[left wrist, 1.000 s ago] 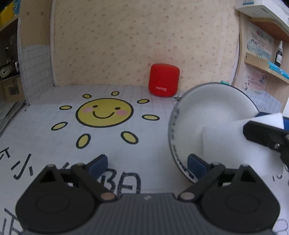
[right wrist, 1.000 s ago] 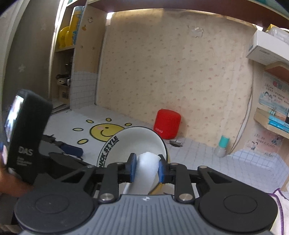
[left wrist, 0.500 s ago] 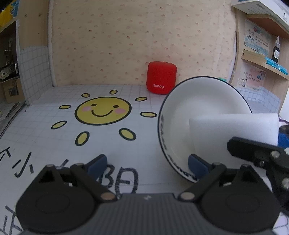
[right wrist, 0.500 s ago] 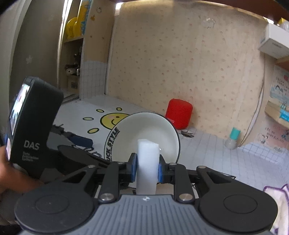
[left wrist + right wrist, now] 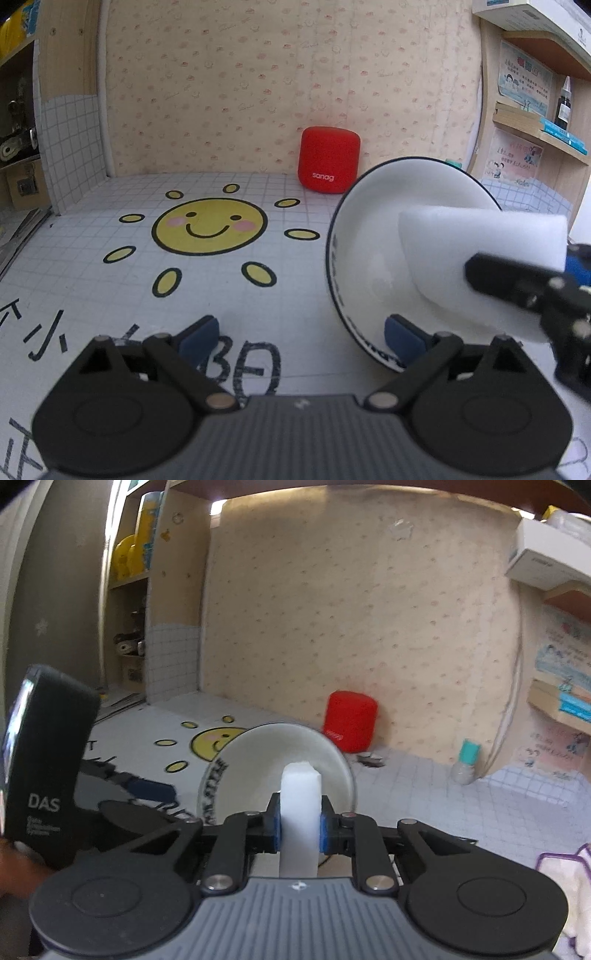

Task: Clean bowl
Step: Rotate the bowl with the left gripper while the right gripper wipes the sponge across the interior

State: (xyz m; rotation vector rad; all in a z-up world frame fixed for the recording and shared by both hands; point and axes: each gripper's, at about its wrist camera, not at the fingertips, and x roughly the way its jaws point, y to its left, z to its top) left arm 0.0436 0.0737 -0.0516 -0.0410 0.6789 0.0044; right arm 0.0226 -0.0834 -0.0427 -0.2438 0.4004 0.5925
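A white bowl (image 5: pixel 373 236) with a dark rim and black lettering stands tilted on its edge, its opening facing right. It also shows in the right wrist view (image 5: pixel 258 760). My right gripper (image 5: pixel 298 829) is shut on a white sponge block (image 5: pixel 299 805), whose tip reaches into the bowl. The sponge (image 5: pixel 480 243) also shows in the left wrist view. My left gripper (image 5: pixel 299 332) has its jaws wide apart; its right fingertip (image 5: pixel 400 334) sits at the bowl's lower rim, and whether it touches is unclear.
A red speaker (image 5: pixel 328 160) stands against the back wall. The mat carries a yellow sun face (image 5: pixel 208 226) and black characters. A small teal-capped bottle (image 5: pixel 467 762) stands at the right. Shelves line both sides.
The bowl has tipped a little and shifted in the left wrist view. The sponge has drawn back slightly and upward inside the bowl. Both grippers keep their state.
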